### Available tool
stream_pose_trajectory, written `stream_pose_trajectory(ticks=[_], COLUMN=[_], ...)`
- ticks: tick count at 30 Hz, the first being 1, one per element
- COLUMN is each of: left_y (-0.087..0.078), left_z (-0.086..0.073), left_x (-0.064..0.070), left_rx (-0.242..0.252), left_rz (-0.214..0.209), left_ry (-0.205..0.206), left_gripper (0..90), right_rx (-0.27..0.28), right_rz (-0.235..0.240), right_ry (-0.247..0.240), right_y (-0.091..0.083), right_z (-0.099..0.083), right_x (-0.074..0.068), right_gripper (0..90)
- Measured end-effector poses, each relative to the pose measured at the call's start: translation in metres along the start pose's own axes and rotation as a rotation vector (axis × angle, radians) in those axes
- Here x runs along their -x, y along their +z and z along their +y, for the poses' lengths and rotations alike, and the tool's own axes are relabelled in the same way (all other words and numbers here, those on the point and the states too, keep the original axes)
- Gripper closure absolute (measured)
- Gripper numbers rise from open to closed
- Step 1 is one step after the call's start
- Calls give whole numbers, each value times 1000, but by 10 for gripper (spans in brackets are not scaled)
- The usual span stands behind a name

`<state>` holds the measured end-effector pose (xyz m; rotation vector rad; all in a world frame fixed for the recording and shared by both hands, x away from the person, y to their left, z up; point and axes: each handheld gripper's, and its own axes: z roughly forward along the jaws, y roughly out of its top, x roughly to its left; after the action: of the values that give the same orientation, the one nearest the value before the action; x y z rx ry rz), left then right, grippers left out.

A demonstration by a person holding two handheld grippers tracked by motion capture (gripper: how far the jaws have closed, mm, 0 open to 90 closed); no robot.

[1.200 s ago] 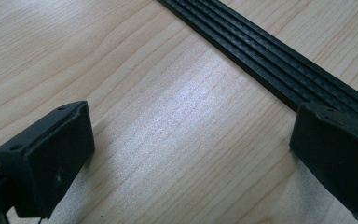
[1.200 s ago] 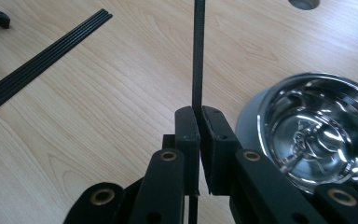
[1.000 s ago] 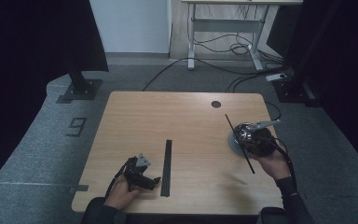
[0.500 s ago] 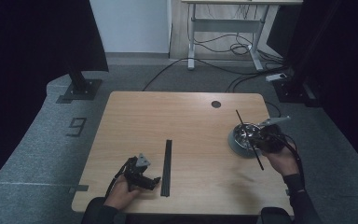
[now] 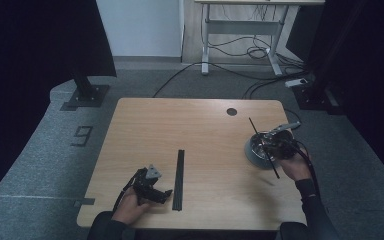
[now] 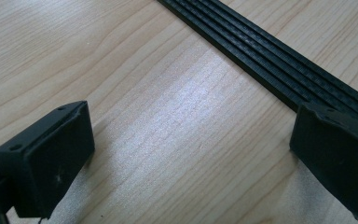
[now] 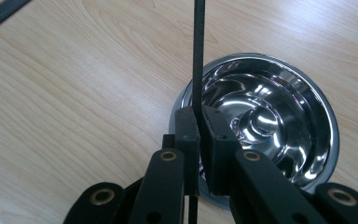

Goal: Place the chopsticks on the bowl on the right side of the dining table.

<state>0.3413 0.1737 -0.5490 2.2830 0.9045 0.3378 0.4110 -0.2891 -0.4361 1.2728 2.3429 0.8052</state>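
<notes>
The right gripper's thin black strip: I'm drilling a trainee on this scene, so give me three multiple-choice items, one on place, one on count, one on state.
1. Where is the metal bowl? A near the table's right edge; B table centre; C on the floor
2. How many black strips are on or over the table? A one; B two; C four
3. The left gripper is: A shut on a strip; B open; C shut on the bowl

Answers: 1 A, it sits by the right gripper. 2 B, a flat strip lying, a thin strip held. 3 B, its jaws stand apart over bare wood.
</notes>
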Motion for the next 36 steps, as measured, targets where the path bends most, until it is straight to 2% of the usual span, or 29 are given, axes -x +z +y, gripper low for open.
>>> stream_pose_trajectory(ticks=[11,36], left_y=[0,0], left_z=[0,0], left_x=[0,0], left_rx=[0,0], left_rz=[0,0], left_ry=[0,0], left_gripper=[0,0], right_rx=[-22,-56], right_rz=[-6,-27], right_ry=[2,-14], right_y=[25,49], right_z=[-1,-2], right_x=[4,9], right_gripper=[858,856])
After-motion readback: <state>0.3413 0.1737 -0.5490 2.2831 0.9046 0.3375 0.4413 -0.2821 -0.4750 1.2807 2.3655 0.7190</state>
